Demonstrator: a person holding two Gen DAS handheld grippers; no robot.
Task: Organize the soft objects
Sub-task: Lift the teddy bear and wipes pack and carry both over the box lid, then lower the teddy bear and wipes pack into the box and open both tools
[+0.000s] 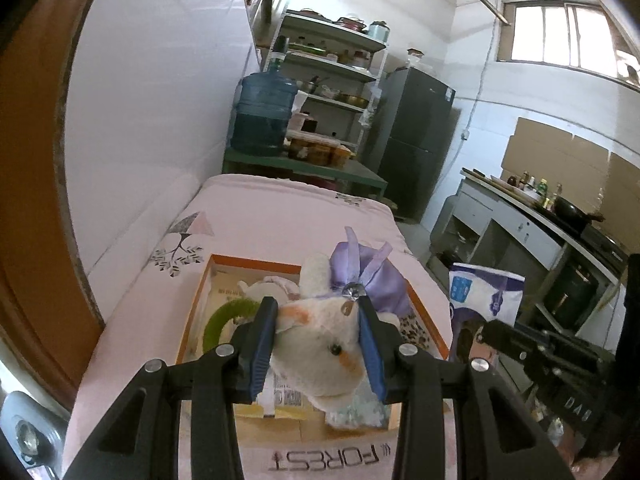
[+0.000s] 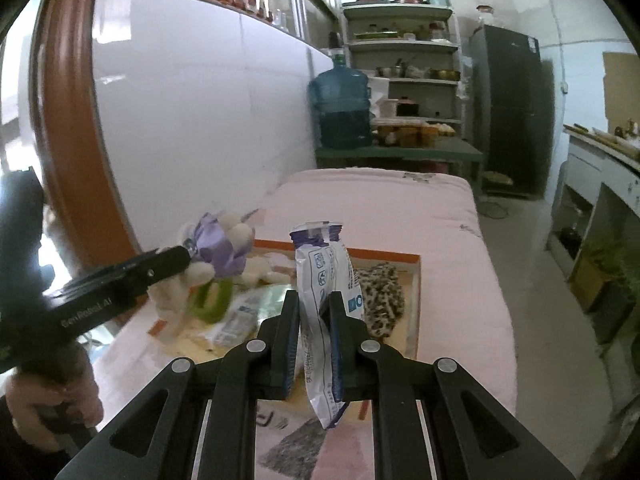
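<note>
Left tool (image 1: pixel 318 344), lower centre of the left wrist view: blue pads clenched on the head of a white plush toy (image 1: pixel 320 344) with orange patches and a purple bow. Toy is held up off the box, its body hanging toward the lens.

Right tool (image 2: pixel 314 344), lower centre of the right wrist view: clamped on a white-and-blue plastic packet (image 2: pixel 320 280). Packet stands upright between the pads, top edge above them, bottom end hanging below.

Orange-rimmed cardboard box (image 1: pixel 256 260) lies open on the pink bed (image 1: pixel 280 208), middle of both frames. Inside it: a green ring (image 1: pixel 224 316) at left, a leopard-print piece (image 2: pixel 380 292) at right, some papers and wrappers on the bottom.

In the right wrist view the left tool enters from the left edge with the plush toy over the box's left side; a hand (image 2: pixel 48 404) grips its handle at lower left.

Background, upper centre: blue water jug (image 1: pixel 262 112), shelf rack (image 1: pixel 336 64), dark fridge (image 1: pixel 412 140).
</note>
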